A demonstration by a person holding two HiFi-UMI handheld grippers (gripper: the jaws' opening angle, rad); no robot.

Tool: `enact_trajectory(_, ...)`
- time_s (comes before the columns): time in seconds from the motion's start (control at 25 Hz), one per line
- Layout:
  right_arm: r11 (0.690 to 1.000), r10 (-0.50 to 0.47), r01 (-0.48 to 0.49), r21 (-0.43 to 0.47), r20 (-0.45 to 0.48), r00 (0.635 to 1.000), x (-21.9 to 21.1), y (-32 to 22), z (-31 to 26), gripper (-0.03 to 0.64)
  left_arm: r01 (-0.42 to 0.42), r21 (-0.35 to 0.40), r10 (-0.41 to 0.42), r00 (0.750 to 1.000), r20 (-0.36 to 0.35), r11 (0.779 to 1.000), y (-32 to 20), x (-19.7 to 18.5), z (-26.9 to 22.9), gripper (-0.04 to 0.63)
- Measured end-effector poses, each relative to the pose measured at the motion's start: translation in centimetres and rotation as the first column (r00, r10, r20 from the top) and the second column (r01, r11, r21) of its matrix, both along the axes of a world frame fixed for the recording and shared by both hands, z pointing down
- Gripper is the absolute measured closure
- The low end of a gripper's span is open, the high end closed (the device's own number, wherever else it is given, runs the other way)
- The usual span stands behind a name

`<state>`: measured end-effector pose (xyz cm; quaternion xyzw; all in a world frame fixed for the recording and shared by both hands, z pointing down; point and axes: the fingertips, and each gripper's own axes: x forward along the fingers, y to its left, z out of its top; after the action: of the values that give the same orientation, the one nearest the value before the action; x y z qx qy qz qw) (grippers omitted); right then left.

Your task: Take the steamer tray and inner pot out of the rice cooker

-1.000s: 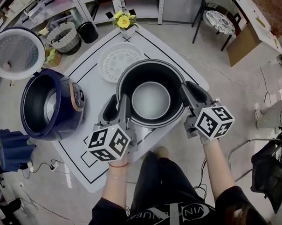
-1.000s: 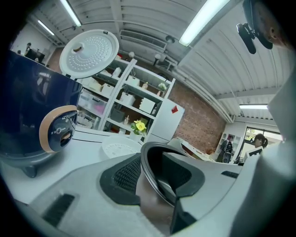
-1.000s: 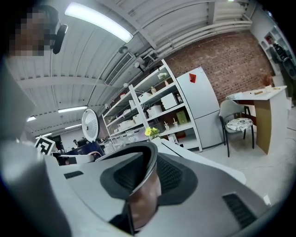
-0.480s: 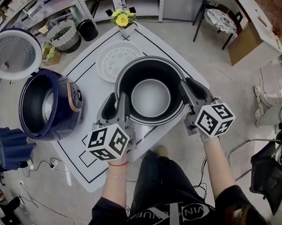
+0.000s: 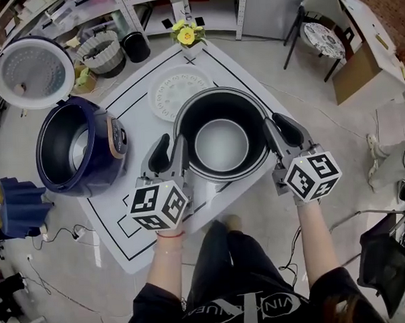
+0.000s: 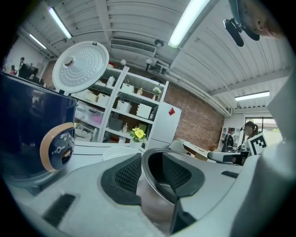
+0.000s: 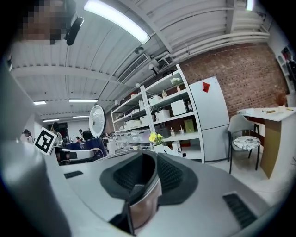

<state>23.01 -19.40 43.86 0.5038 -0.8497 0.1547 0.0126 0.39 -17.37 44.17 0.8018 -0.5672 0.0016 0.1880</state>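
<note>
Left gripper is clamped on the rim of the inner pot at its 9 o'clock. Right gripper is clamped on the rim at 3, with the wall pinched between the pads on both. The pot's out of the cooker, over the white mat. Steamer tray lies on the mat at the pot's 11, and the blue rice cooker stands open at 9. Its round panel label is too small to read.

From head height we look steeply down; both gripper views sit tight against the rim of the round, dark-lined metal inner pot, facing the white shelves.
</note>
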Motion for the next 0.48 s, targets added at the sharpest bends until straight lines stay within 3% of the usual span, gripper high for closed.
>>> enact_trajectory(0.48, 0.992, -0.046, 0.05, 0.115, -0.031, 0.998, -1.3, 1.7, -5.8, 0.577, 0.036, 0.119, -0.043, 0.997, 0.065, 0.992, 1.9, -2.7, -5.4, 0.559)
